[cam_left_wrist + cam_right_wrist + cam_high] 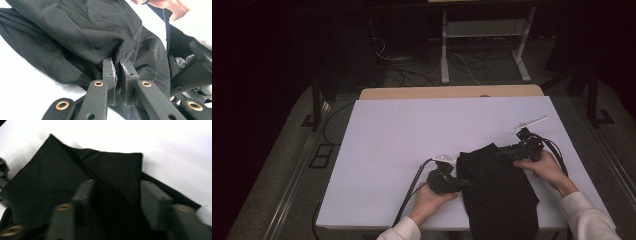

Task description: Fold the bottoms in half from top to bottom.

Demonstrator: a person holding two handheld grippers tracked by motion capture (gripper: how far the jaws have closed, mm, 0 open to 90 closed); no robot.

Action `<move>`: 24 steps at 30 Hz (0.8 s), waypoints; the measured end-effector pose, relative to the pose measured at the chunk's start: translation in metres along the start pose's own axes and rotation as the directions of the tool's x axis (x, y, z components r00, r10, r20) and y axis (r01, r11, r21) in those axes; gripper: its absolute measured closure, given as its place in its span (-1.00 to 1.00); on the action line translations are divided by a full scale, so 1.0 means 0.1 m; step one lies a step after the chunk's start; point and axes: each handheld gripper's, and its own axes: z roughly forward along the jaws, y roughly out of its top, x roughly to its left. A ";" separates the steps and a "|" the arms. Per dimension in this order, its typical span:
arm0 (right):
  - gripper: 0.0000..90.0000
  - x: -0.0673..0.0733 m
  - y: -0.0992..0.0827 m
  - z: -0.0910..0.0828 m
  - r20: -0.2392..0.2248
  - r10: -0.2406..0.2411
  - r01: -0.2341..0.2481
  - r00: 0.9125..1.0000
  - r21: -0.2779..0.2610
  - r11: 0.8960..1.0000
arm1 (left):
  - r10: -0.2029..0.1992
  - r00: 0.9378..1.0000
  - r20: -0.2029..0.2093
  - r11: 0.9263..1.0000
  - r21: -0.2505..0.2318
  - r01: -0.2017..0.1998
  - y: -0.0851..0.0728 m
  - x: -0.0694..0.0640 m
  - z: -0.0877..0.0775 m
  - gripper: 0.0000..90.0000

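Showing plain black cloth (499, 192) mid-bottom, on white table (402, 130); black grippers w/ brass-coloured rivets; white sleeves lower right.

High view dim, room around near black, only the white table (402, 140) lit from above. Gripper views brighter, table blown out to glare. Right view's jaws soft w/ motion blur; black cloth (62, 180) shows little detail
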 end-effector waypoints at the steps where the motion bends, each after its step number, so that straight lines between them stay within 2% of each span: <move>1: 0.26 0.01 0.00 0.00 0.003 -0.005 0.005 1.000 0.001 1.000 | 0.000 1.000 0.001 1.000 0.000 0.000 0.00 0.00 0.00 0.84; 6: 0.73 0.03 0.01 0.00 -0.012 -0.013 0.014 1.000 0.022 1.000 | -0.002 1.000 0.000 1.000 0.004 0.002 -0.01 0.00 0.02 0.82; 10: 0.86 0.05 0.00 0.00 -0.027 -0.005 0.006 1.000 0.045 0.999 | -0.002 1.000 -0.001 1.000 0.005 0.002 -0.01 0.00 0.02 0.81; 13: 0.89 0.06 -0.01 -0.04 -0.031 0.021 -0.020 0.999 0.030 0.999 | 0.001 1.000 -0.004 1.000 0.005 -0.001 -0.01 0.00 0.01 0.79; 17: 0.91 0.09 -0.04 -0.12 -0.061 0.042 -0.041 0.997 0.006 0.999 | 0.005 1.000 -0.008 1.000 0.005 -0.005 -0.01 0.00 0.01 0.73; 24: 0.92 0.19 -0.11 -0.34 -0.108 0.079 -0.087 0.991 -0.073 0.994 | 0.011 1.000 -0.024 1.000 -0.007 -0.011 0.00 -0.01 -0.02 0.55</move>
